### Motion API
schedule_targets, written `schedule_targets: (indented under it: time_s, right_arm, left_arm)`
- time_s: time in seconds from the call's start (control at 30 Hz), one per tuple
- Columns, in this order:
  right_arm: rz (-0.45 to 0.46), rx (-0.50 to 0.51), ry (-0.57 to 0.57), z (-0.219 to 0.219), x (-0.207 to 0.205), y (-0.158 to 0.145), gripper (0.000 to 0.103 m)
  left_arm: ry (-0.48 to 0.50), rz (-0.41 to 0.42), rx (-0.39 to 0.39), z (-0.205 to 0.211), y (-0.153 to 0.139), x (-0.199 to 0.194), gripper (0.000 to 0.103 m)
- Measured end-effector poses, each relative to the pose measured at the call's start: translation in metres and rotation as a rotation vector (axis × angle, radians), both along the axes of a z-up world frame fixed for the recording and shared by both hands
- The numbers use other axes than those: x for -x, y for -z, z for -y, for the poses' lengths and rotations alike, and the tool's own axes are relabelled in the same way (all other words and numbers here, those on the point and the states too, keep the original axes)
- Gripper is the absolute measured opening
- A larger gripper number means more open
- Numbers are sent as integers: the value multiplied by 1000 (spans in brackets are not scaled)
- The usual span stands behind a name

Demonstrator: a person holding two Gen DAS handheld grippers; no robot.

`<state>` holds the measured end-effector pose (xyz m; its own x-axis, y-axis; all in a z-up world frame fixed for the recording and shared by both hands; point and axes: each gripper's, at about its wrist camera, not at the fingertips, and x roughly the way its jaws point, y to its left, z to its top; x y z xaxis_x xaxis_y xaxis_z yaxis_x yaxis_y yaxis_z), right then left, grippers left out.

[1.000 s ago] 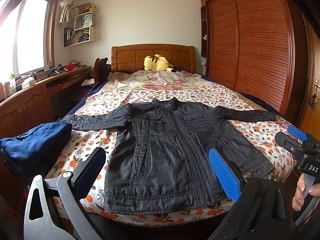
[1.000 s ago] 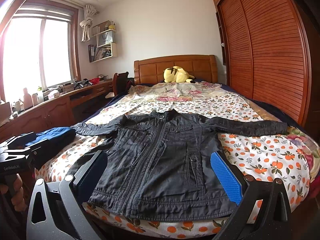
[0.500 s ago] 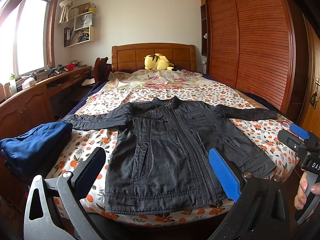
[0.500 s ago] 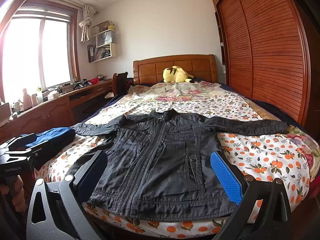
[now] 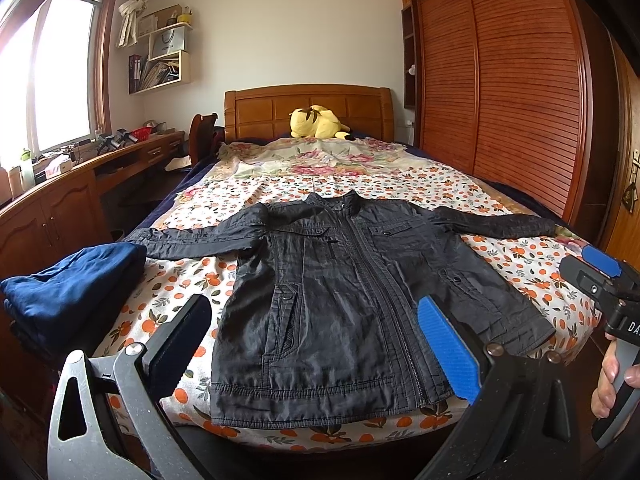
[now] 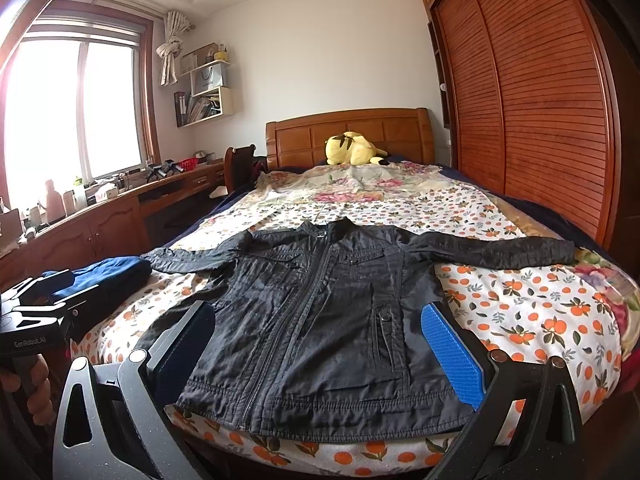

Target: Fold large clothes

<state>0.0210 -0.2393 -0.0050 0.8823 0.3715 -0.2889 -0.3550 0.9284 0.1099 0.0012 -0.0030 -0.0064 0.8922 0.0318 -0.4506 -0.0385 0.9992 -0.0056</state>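
Beside jacket (image 5: 352,304): folded blue clothes (image 5: 68,292).

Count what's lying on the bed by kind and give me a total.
Black zip-front jackets spread flat: 1
Folded dark blue garment stacks: 1
Yellow plush toys by the headboard: 1
Floral blankets near the pillows: 1
Total: 4

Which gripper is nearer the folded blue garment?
Left. The left gripper hovers beside the folded blue garment; the right gripper sits across the black jacket from it.
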Motion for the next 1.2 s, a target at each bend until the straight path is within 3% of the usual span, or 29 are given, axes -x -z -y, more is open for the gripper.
schedule_targets:
  time_s: [0.7,1.2]
  right_arm:
    - [-8,-3,-5,-1,-3,2,103]
    - [-73,54,-44,-21,-58,30,103]
  left_arm:
    - [-5,-10,-8,-4,5,-5,103]
    - [-39,-144,-18,-37,71,-48,103]
